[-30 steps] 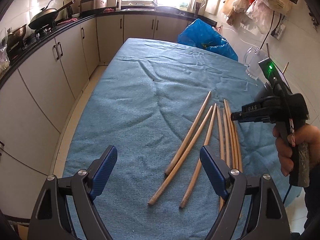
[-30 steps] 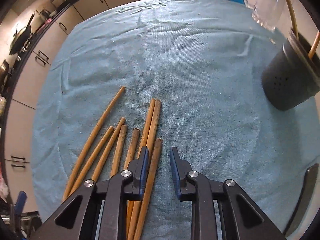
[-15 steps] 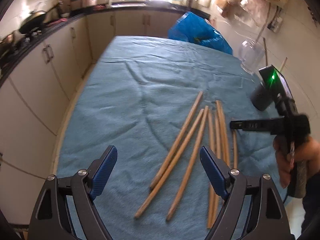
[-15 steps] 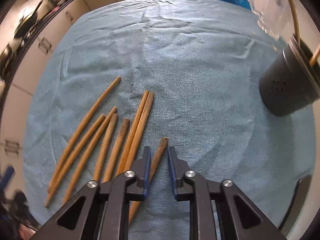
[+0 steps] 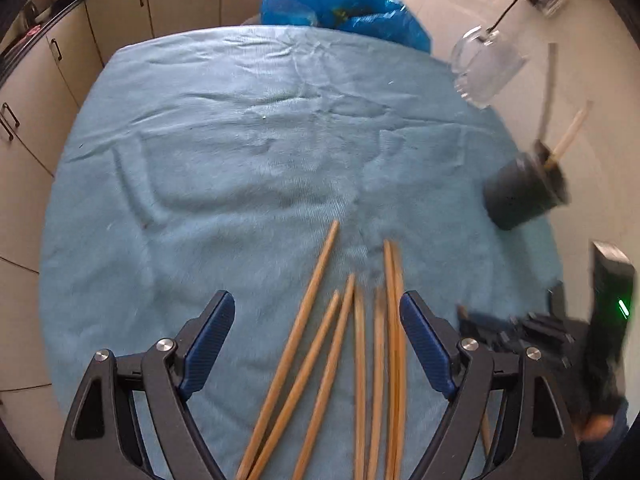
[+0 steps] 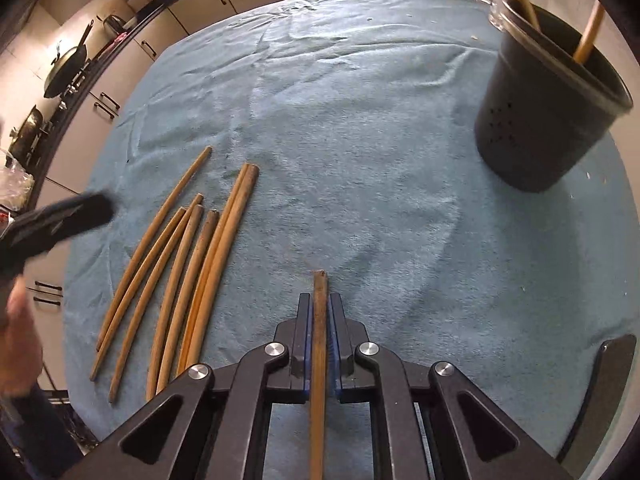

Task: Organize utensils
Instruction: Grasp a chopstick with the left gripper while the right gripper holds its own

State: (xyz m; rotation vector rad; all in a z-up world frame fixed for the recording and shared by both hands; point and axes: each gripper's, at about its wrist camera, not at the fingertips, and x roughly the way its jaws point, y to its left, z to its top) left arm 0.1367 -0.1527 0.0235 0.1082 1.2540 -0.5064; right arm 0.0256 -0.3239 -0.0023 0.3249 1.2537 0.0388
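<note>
Blue cloth (image 6: 360, 160), right tool (image 6: 319, 320) clamping chopstick (image 6: 319, 360) cut off below, left tool (image 5: 316, 336) wide open, blurred.

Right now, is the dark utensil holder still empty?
No, the dark utensil holder already has two chopsticks standing in it, as the right wrist view shows.

Seven worn wooden chopsticks (image 6: 188, 280) lying loosely fanned and partly touching on the blue cloth left of the right gripper (image 6: 319, 316), an eighth chopstick (image 6: 319, 344) clamped lengthwise between its pads, two more standing tilted in the dark holder (image 6: 548, 112) ahead-right.
</note>
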